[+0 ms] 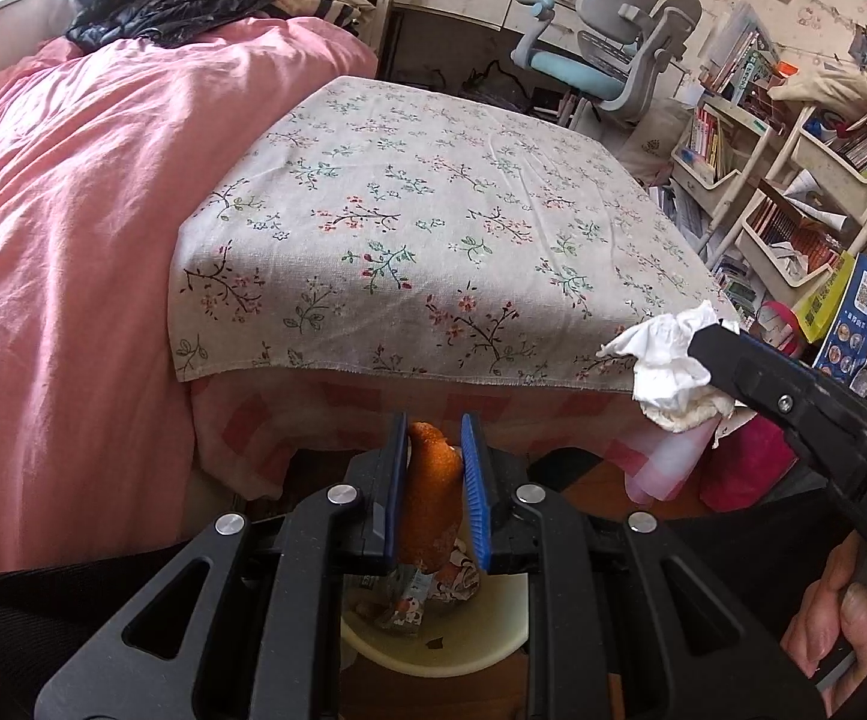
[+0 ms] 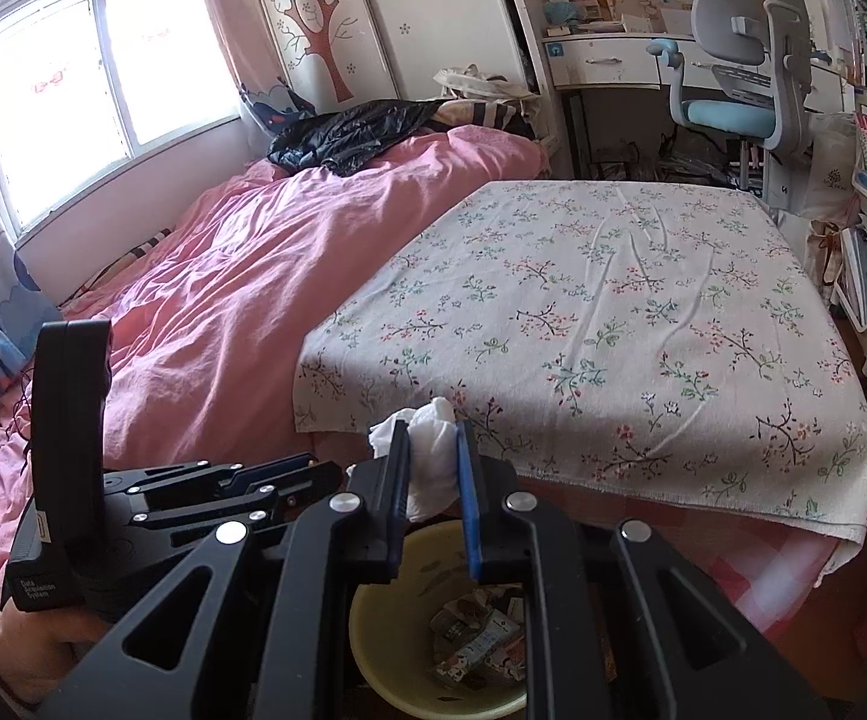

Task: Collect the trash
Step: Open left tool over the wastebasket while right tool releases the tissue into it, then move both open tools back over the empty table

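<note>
Pink bedding covers the bed (image 2: 241,252) at the left, with a black garment (image 2: 349,132) heaped at its far end. Right of it stands the bench (image 1: 433,222), draped in a floral cloth. Near its front edge, low down, sits a pale yellow bin (image 2: 373,630) holding crumpled wrappers (image 2: 481,642). Over the bin, the left gripper (image 1: 433,450) has its jaws clamped on an orange peel (image 1: 430,498), which hangs just above the wrappers. To the right, the right gripper (image 2: 431,450) has its jaws closed on a crumpled white tissue (image 2: 430,456), held by the bench's near edge, above the bin's far rim.
</note>
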### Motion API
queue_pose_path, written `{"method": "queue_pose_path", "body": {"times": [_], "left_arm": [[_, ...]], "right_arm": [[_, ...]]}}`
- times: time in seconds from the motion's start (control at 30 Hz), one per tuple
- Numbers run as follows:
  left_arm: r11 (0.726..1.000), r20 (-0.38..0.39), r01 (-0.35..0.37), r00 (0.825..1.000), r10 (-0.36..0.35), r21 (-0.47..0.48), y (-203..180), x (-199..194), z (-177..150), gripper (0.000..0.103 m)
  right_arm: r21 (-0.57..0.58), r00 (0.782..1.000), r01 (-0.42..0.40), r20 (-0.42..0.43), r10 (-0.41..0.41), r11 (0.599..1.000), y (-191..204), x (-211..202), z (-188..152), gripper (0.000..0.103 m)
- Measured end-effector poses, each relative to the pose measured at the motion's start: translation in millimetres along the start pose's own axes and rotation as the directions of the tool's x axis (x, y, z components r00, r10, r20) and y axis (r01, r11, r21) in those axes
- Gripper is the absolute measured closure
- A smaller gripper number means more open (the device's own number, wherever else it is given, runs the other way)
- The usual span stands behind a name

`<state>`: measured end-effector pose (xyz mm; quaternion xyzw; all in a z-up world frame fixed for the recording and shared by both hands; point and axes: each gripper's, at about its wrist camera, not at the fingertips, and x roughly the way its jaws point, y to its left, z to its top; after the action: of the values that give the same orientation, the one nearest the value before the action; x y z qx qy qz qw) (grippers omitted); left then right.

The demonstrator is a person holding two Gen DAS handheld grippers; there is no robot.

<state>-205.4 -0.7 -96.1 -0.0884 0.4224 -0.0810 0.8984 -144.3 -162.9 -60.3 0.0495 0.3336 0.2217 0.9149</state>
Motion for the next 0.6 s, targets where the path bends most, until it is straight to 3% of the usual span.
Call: {"method": "queue_pose_path", "body": {"times": [0.3, 0.4, 0.47, 0.6], "left_arm": [[1.0, -0.036, -0.017, 0.999, 0.017, -0.002, 1, 1, -9, 0.084], [1.0, -0.05, -0.029, 0.998, 0.029, -0.005, 2, 2, -12, 0.071], [0.999, -0.049, -0.041, 0.998, 0.041, -0.006, 2, 1, -13, 0.059], [0.998, -0.043, -0.063, 0.997, 0.062, -0.013, 3, 0, -12, 0.049]], "right_arm": [[-0.014, 0.998, -0.004, -0.063, 0.003, 1.0, 7, 5, -19, 0.086], [-0.021, 0.996, -0.002, -0.091, 0.001, 1.0, 10, 10, -24, 0.084], [-0.016, 0.994, 0.006, -0.11, -0.008, 1.0, 10, 14, -27, 0.073], [0.001, 0.991, 0.015, -0.134, -0.015, 1.0, 7, 18, -30, 0.066]]}}
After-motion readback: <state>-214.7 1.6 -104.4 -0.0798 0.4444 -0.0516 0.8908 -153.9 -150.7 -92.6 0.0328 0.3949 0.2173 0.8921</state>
